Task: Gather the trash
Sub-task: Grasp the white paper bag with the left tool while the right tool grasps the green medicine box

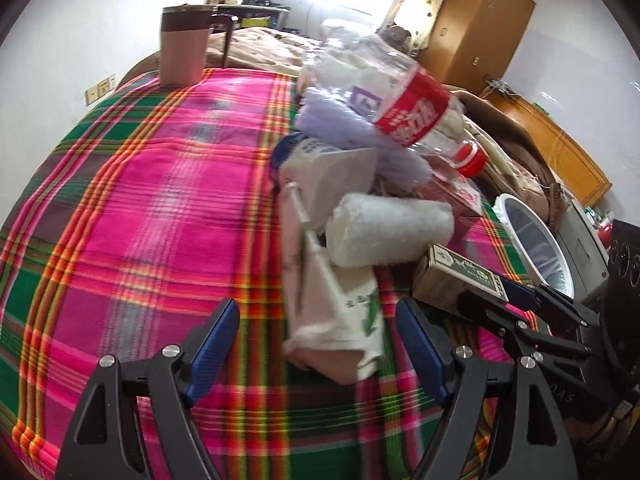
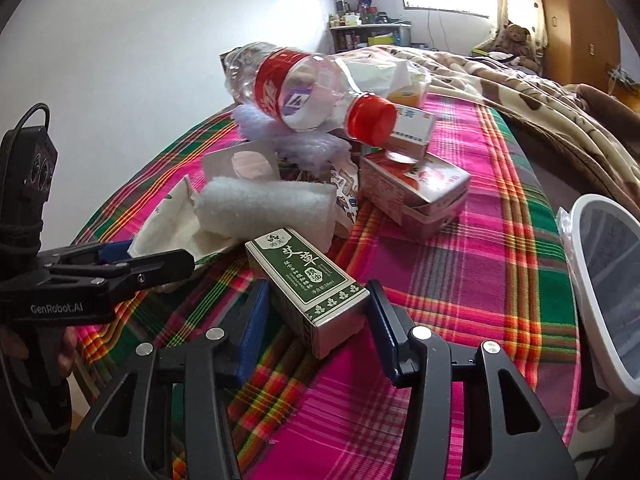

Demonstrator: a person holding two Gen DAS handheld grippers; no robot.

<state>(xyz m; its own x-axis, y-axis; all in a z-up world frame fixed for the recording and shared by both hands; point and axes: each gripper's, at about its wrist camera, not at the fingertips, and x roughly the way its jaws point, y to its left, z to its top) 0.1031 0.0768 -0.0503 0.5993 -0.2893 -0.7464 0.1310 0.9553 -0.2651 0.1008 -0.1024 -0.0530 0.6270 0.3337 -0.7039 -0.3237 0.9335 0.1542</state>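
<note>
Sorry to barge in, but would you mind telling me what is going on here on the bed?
A person with a handheld gripper in each hand is clearing a pile of trash off a plaid blanket. The right gripper has a green box between its fingers, pads at its sides. The left gripper is open beside a white paper bag, holding nothing. A plastic bottle tops the pile, and a white-rimmed bin waits at the bed's edge.
</note>
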